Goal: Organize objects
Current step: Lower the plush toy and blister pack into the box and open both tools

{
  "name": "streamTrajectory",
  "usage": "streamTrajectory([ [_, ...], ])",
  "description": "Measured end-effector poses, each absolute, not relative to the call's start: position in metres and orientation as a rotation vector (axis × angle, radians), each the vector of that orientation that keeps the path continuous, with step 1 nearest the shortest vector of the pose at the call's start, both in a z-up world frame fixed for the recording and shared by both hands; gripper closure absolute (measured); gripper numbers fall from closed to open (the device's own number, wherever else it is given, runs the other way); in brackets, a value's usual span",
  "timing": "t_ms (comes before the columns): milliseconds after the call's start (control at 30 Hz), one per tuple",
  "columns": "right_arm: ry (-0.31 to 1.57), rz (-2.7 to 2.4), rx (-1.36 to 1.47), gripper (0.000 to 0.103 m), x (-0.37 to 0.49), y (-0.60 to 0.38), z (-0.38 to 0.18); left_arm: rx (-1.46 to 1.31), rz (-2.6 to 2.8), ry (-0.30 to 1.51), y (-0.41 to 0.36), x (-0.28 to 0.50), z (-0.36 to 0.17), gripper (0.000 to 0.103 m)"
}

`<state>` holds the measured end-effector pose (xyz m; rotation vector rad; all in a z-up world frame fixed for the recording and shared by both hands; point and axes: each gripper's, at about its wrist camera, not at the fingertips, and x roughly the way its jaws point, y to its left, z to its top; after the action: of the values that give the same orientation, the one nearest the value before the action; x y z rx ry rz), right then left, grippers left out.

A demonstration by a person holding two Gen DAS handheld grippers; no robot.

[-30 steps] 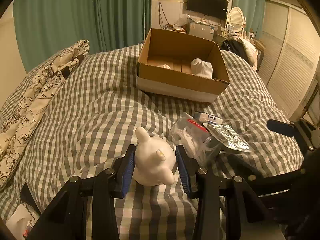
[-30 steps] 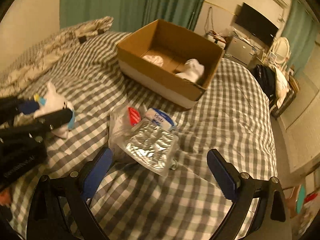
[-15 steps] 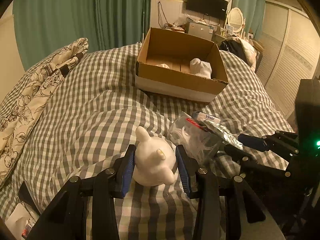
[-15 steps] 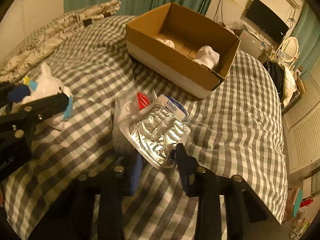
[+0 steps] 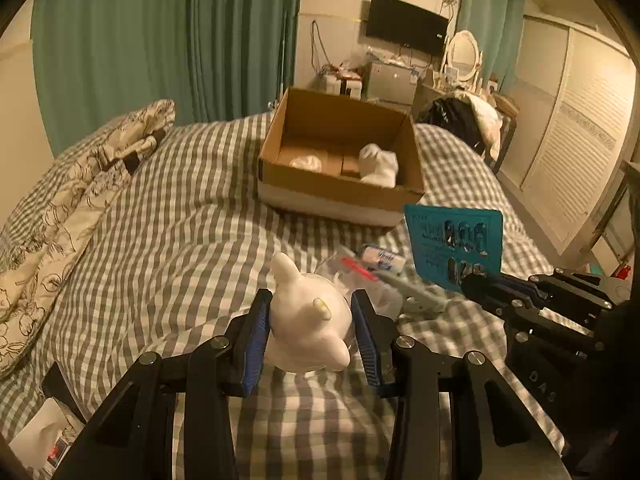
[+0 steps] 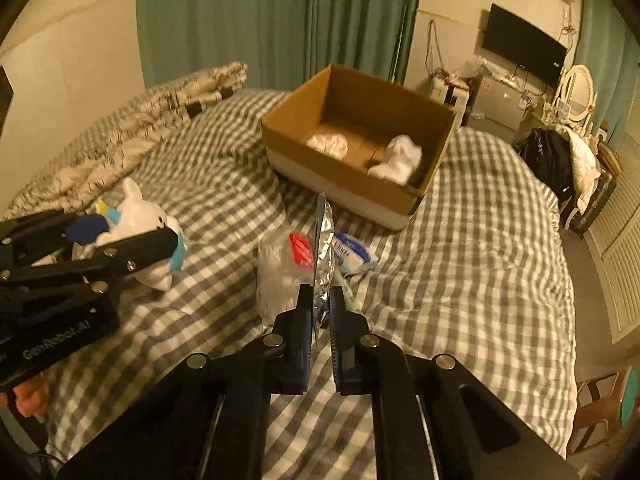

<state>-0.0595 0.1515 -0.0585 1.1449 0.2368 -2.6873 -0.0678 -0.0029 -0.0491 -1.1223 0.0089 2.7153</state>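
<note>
Gathering loose items off the bed for the cardboard box, with both tools loaded. Left wrist view: left gripper, blue pads narrowed onto the flanks of a white animal figurine that sits low over the checked bedspread, whether lifted or resting cannot be told; right of it the right gripper holds up a teal-backed blister card; a clear bag and a small tissue pack lie between the tools, near the figurine. The open cardboard box stands far centre, two white bundles already inside. Judgement: pickup step done for both items; next move calls for carrying each over the near wall of the box and releasing inside. Right wrist view: right gripper, fingers nearly together, pinching the blister card edge-on, foil face showing; bag and tissue pack just beyond it on the spread; left gripper with figurine at left. Room: patterned pillow far left, green curtains, wall television, oval mirror and louvred doors far right.
</note>
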Motion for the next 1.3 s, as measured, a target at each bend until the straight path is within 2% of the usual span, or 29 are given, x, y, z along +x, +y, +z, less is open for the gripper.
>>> streamTrajectory([
  [333,0.212,-2.764,0.988,0.096,-0.034,0.165,-0.004,-0.97,2.722,0.02,0.016,-0.051,0.0,0.062],
  [700,0.165,-2.821,0.805,0.096,-0.031,0.184,0.061,-0.784,2.771,0.035,0.03,-0.07,0.061,0.062],
  [967,0.159,-2.845,0.712,0.096,-0.059,0.193,0.102,-0.695,2.776,0.047,0.041,-0.109,0.092,0.062],
  [1300,0.123,-2.844,0.689,0.096,-0.13,0.197,0.116,-0.727,2.782,-0.02,0.043,-0.19,0.09,0.062],
])
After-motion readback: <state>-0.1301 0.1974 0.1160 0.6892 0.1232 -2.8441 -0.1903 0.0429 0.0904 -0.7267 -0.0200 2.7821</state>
